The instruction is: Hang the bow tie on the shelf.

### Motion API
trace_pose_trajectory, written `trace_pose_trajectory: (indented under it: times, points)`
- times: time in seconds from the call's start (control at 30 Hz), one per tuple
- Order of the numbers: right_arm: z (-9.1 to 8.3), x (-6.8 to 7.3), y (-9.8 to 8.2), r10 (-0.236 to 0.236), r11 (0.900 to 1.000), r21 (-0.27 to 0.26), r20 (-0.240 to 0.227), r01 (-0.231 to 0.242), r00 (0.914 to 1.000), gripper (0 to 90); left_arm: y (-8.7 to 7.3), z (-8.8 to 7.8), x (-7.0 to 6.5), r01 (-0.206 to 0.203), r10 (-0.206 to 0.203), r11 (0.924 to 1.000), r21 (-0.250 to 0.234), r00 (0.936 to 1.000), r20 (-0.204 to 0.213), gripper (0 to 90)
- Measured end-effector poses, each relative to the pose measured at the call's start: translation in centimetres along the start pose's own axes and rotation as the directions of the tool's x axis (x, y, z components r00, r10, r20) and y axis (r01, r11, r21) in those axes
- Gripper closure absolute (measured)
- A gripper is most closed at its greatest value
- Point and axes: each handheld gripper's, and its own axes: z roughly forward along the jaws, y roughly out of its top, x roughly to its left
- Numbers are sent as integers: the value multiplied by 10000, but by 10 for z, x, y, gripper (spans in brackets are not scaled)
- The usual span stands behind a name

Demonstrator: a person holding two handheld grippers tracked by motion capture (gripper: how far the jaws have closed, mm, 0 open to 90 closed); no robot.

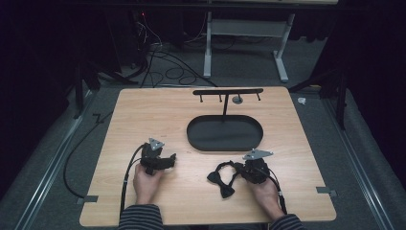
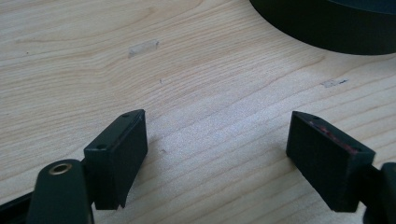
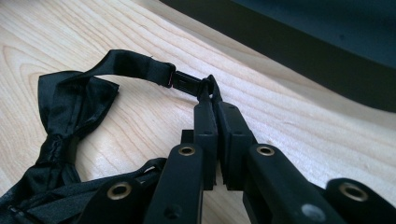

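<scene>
The right claw (image 3: 212,95) is squeezed all the way shut; its 2 black jaws press flat together and pinch the thin strap of the black bow tie (image 3: 70,135) right at the tips, next to the little clasp; the person's right hand (image 1: 265,189) holds it low near the front of the tabletop (image 1: 158,120). The bow tie lies flat on the wood just to the left of that claw; its knot and 2 shiny wings rest on the boards, and the strap loops from the bow up to the pinched spot.

The left claw (image 2: 217,140) is wide open; its 2 jaws stand far apart with bare wood between them, and they hold nothing; the left hand (image 1: 146,179) keeps it over the left part of the tabletop, well apart from the bow tie.

The tabletop is pale wood with rounded corners; a black oval tray (image 1: 225,139) sits past the middle, and a thin black stand (image 1: 227,93) with a bar and small hooks rises from its far side. The tray is close behind the right claw. Both sleeves are striped. The floor around is grey carpet; black cables (image 1: 163,67) curl on it beyond the tabletop, near the white legs of another table (image 1: 208,48); the room is dark.
</scene>
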Motion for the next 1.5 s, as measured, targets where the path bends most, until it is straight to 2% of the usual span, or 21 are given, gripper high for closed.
trace_pose_trajectory:
  times: [0.13,0.27,0.33,0.47,0.63,0.73,0.87,1.17,1.3,1.5]
  points:
    - [-5,3,7,2,9995,-327,15,-2,10000,893,0,0,0,13,-13,10000,-8,10000,8,211]
    - [-11,8,20,-484,9976,-503,-20,482,9988,895,0,0,0,-19,20,10000,22,10000,-30,209]
    - [-15,8,25,-579,9955,-757,-81,571,9983,895,0,0,0,-15,15,10000,4,10000,-40,209]
    - [-24,13,34,-992,9892,-1078,81,995,9950,896,0,0,0,-5,5,10000,4,10000,-13,211]
    - [-34,14,41,-1166,9838,-1351,181,1180,9930,897,0,0,0,-35,35,10000,14,10000,-35,206]
    - [-40,13,51,-1149,9833,-1409,81,1149,9933,897,0,0,-1,-28,28,10000,-5,10000,-76,207]
    - [-48,13,63,-1411,9757,-1693,22,1394,9900,897,0,0,-1,-8,8,10000,7,10000,-65,209]
    - [-52,7,75,-1333,9706,-2028,-54,1295,9911,897,1,1,0,7,-7,10000,-3,10000,-31,213]
    - [-60,5,80,-1465,9667,-2117,16,1435,9892,897,1,1,0,10,-10,10000,-5,10000,-32,213]
    - [-74,-5,88,-1301,9632,-2348,190,1309,9913,897,1,1,0,6,-6,10000,-4,10000,-34,212]
